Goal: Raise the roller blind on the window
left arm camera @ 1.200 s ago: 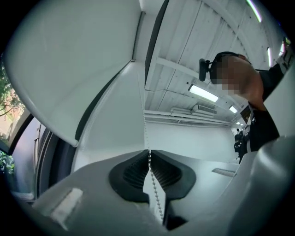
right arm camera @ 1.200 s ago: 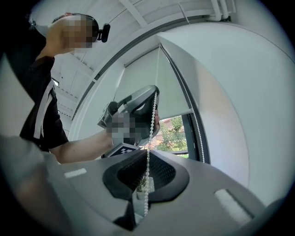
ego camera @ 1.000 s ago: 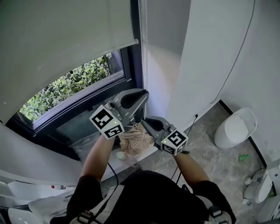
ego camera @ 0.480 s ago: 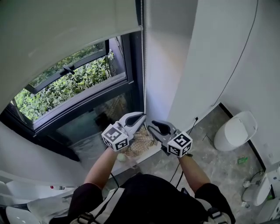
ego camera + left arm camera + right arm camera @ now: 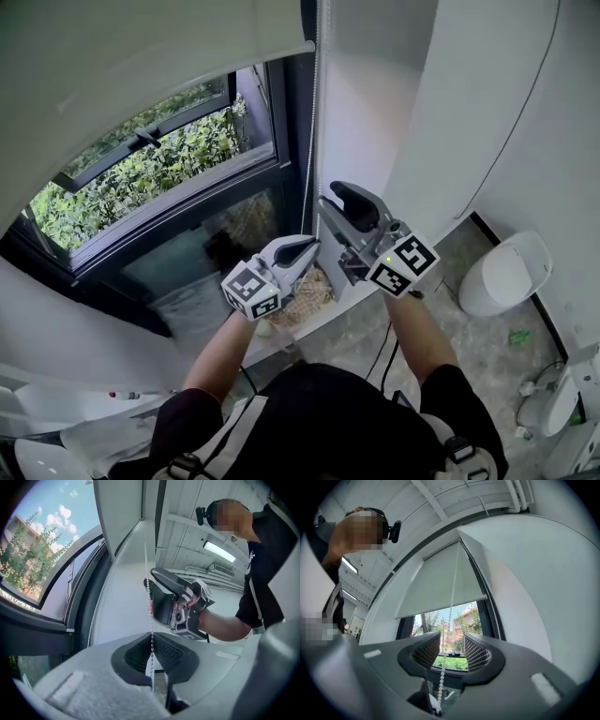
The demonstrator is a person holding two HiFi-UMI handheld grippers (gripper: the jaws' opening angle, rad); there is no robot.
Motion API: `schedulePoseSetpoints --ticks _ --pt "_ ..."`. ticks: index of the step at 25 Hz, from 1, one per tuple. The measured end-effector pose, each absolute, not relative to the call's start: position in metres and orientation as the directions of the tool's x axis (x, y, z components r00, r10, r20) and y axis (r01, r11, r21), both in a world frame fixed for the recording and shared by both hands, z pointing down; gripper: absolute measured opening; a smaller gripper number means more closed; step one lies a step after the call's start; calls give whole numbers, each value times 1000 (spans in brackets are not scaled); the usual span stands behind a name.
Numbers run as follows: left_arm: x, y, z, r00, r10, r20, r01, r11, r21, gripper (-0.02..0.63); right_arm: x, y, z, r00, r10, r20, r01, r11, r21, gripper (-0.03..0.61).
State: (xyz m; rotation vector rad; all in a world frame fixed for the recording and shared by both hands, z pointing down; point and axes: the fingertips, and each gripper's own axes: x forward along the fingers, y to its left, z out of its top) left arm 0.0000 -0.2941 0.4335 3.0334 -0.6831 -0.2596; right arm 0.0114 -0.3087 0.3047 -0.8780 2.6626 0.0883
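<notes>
Head view: blind (image 5: 141, 56) hanging flat, pale smooth fabric covering upper window (image 5: 150, 178), bottom rail running horizontally. Bead chain (image 5: 313, 131) hanging vertically along right frame. Left gripper (image 5: 307, 247) clamping chain low; right gripper (image 5: 330, 201) sitting higher, beside chain. Woven straw thing (image 5: 309, 292) lying on sill beneath grippers; toilet (image 5: 504, 272) standing at right.

Left gripper view: ribbed black pads pinching white beads, jaws closed on chain.

Right gripper view: jaws standing apart, having just been opening; chain passing through gap, pads not pressing.
</notes>
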Motion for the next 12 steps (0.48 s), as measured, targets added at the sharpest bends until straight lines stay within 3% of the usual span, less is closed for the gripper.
schedulePoseSetpoints --ticks 8,12 --pt "0 -288 441 898 -422 -127 -420 -906 45 9 -5 -316 275 -760 -520 -390 -535 841 -81 131" --pt "3 -286 451 905 -412 -103 -410 -911 44 6 -6 -313 274 -760 -517 -394 -539 840 -62 20"
